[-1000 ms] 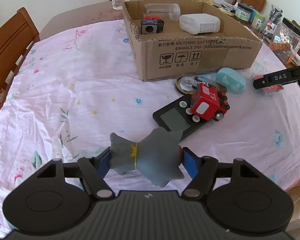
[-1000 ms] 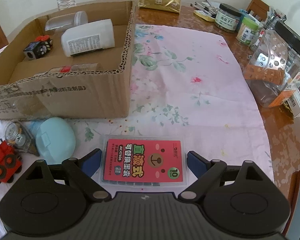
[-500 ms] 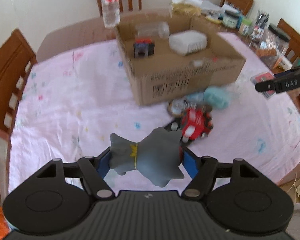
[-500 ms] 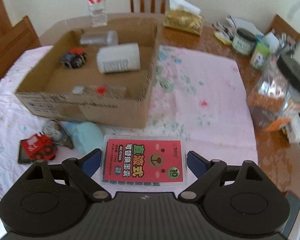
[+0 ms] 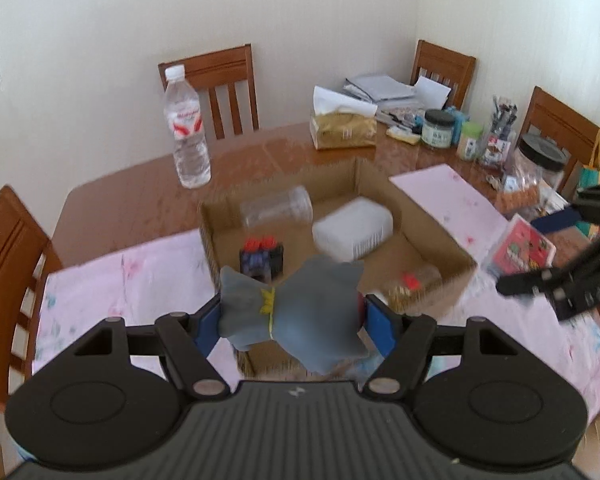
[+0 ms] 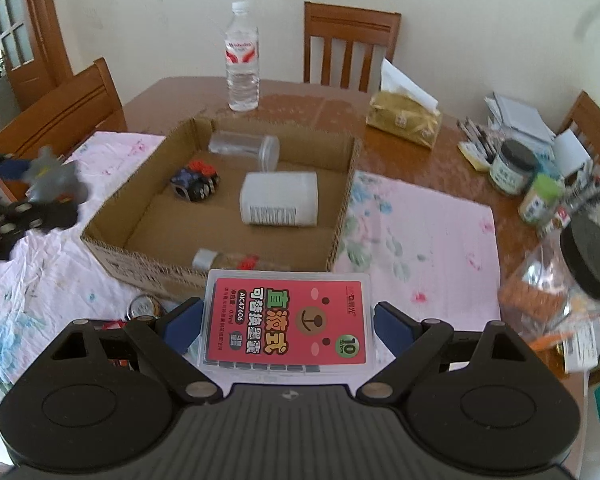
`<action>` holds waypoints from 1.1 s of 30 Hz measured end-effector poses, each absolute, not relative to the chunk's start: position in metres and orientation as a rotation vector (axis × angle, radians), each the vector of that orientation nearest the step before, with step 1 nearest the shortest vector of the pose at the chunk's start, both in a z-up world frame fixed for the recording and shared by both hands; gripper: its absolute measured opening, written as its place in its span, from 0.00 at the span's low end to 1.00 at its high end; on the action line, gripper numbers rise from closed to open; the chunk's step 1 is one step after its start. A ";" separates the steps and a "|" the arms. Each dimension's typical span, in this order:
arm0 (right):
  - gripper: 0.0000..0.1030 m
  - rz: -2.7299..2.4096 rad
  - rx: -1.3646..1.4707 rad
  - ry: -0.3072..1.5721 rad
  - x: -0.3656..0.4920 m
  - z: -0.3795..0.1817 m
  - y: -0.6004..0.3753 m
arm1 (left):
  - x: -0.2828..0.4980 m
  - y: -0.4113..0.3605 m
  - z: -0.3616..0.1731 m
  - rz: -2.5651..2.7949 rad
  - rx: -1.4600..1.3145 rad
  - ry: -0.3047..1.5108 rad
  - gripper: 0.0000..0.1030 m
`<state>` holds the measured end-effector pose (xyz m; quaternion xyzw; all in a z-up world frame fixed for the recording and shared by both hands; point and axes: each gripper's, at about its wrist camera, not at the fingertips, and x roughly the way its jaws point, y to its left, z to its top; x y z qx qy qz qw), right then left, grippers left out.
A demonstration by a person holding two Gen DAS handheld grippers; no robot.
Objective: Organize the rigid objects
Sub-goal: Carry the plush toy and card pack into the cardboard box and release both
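Note:
My left gripper (image 5: 296, 318) is shut on a grey toy figure (image 5: 296, 316) with a yellow band, held in the air above the near edge of the open cardboard box (image 5: 432, 224). My right gripper (image 6: 286, 326) is shut on a clear case with a red label (image 6: 286, 322), held above the box's near wall (image 6: 140, 266). The box holds a clear jar (image 6: 246, 148), a white bottle (image 6: 278, 198), a black and red toy (image 6: 194, 180) and a small vial (image 6: 228, 260). The left gripper with the grey toy shows at the left of the right wrist view (image 6: 50, 182).
A water bottle (image 6: 242, 62) and a gold tissue pack (image 6: 404, 118) stand behind the box. Jars and clutter (image 6: 540, 196) crowd the table's right side. A round tin (image 6: 142, 306) lies by the box's front. Wooden chairs ring the table.
Both grippers have risen well above the table with their objects and moved toward the box. The red toy truck and scale have dropped out of the left view.

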<state>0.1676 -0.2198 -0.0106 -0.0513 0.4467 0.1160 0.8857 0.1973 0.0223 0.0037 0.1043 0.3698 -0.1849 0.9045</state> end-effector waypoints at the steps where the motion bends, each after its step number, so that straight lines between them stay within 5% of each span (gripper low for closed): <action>1: 0.91 0.244 -0.109 0.925 0.170 -0.009 -0.219 | 0.202 0.019 0.003 -0.385 0.218 0.756 0.70; 5: 0.91 0.258 -0.124 0.916 0.176 -0.005 -0.215 | 0.221 0.016 -0.004 -0.359 0.192 0.720 0.77; 7: 0.91 0.263 -0.128 0.917 0.180 -0.005 -0.213 | 0.225 0.019 -0.010 -0.328 0.181 0.702 0.96; 33: 0.94 0.264 -0.175 0.937 0.261 -0.020 -0.165 | 0.170 0.094 -0.032 -0.121 0.106 0.756 0.97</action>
